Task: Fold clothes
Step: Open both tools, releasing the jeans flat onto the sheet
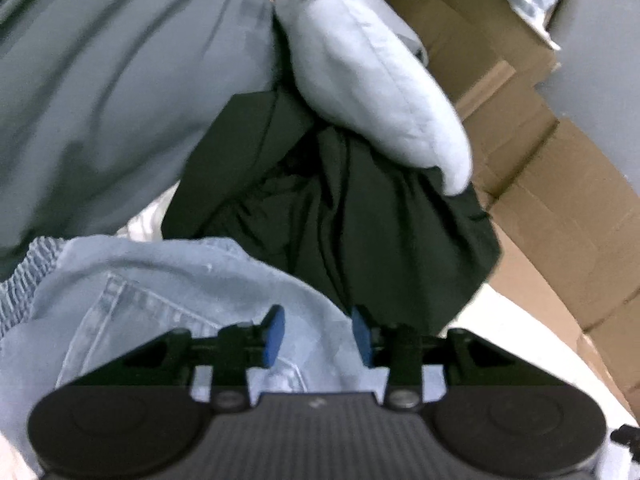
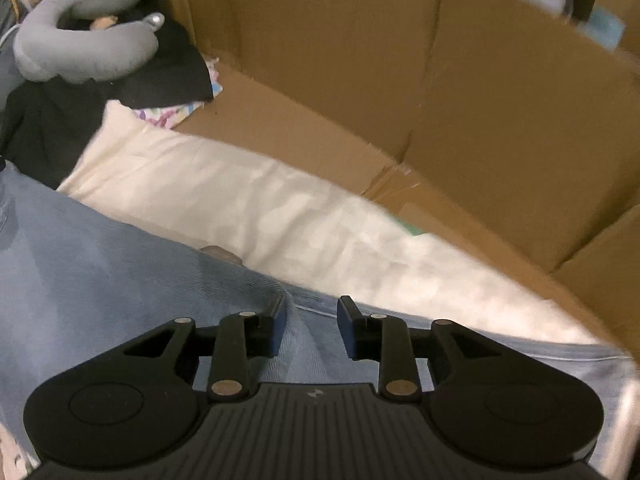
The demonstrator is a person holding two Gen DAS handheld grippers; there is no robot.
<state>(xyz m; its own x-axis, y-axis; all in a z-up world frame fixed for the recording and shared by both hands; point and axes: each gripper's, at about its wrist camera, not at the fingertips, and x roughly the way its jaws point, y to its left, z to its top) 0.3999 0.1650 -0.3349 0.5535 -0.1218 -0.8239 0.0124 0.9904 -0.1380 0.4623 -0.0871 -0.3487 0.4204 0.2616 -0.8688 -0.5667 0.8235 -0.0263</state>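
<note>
Plainly, no label or writing is readable. Left gripper [image 1: 318, 334] gapes over pale-blue denim garment [image 1: 160, 280] beside a crumpled black cloth [image 1: 340, 220]. Right gripper [image 2: 312, 328] stands parted above light-blue fabric [image 2: 100, 264] near brown cardboard boxes [image 2: 480, 120].

The right claw [image 2: 312, 322] is held with its fingers apart over a light blue garment [image 2: 100, 272]. A cream pillow [image 2: 280, 216] is seen just beyond it, beside cardboard boxes [image 2: 460, 100]. A grey neck pillow [image 2: 80, 48] is laid on black clothing [image 2: 48, 120].
</note>
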